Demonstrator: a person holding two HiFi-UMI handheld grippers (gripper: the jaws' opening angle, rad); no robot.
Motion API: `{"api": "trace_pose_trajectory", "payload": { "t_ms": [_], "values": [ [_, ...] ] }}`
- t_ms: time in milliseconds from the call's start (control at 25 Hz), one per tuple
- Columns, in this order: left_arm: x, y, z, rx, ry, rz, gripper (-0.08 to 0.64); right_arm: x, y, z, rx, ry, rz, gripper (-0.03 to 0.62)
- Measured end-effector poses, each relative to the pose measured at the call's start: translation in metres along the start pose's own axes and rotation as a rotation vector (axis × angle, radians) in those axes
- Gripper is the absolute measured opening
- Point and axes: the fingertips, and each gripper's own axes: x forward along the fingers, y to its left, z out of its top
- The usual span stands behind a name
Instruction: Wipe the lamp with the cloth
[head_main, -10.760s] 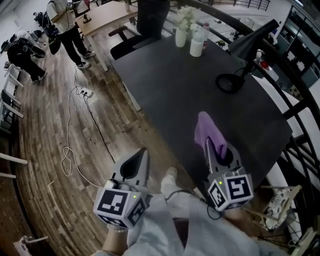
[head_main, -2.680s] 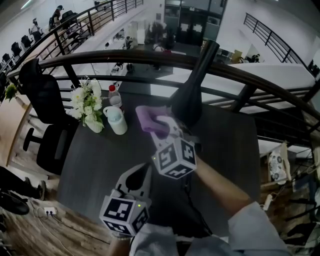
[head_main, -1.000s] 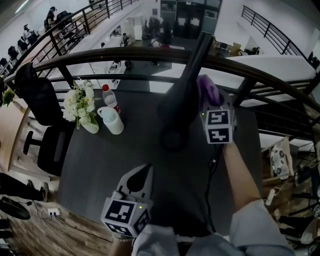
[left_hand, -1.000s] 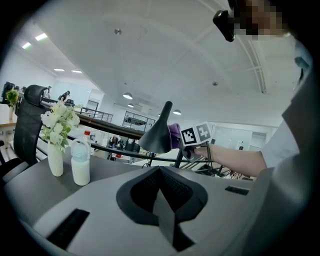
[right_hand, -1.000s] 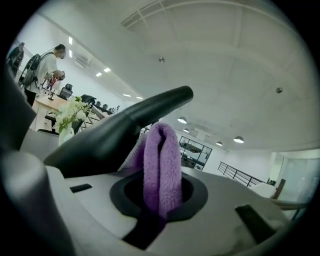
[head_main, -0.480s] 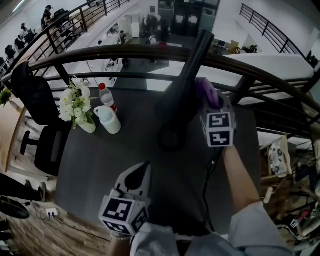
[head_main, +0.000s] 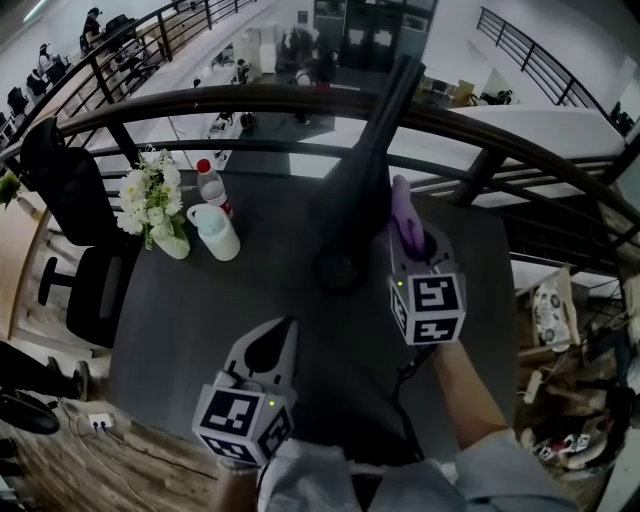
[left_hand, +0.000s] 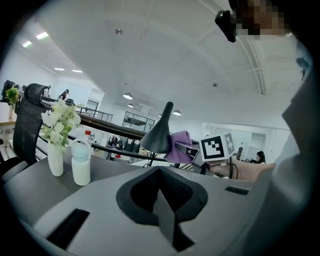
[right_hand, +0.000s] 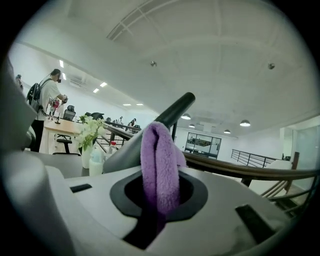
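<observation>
Lowest in the head view, we had the left gripper (head_main: 275, 340) idle over the dark table (head_main: 190, 320), its jaws pressed together with nothing between them. Up and to the right of it, our right gripper (head_main: 408, 245) was clamped on the purple cloth (head_main: 403, 208), a fold of it standing up out of the jaws. The cloth sat just beside the right flank of the black desk lamp (head_main: 362, 175), level with the flared shade. Whether it touched, we could not tell. The lamp's round base (head_main: 338, 270) rested on the table at centre frame, its neck slanting away toward the top.

We judged this to be the wiping step itself, mid-stroke along the shade. The next move called for pressing the cloth onto the shade and drawing it along the slope with a firm grip.

Farther off at upper left stood a white jug (head_main: 216, 233), a red-capped bottle (head_main: 208, 180) and a vase of white flowers (head_main: 150, 205). Beyond them ran the curved railing (head_main: 250, 100).
</observation>
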Motion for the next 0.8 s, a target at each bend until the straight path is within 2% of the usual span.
{"api": "trace_pose_trajectory", "payload": {
  "t_ms": [440, 800],
  "values": [
    [-0.013, 0.005, -0.001, -0.010, -0.014, 0.028, 0.012, -0.014, 0.068, 0.004, 0.023, -0.021, 0.134, 0.051],
    [-0.014, 0.005, -0.003, 0.002, -0.022, 0.023, 0.012, -0.018, 0.117, 0.013, 0.039, -0.041, 0.266, 0.051]
  ]
}}
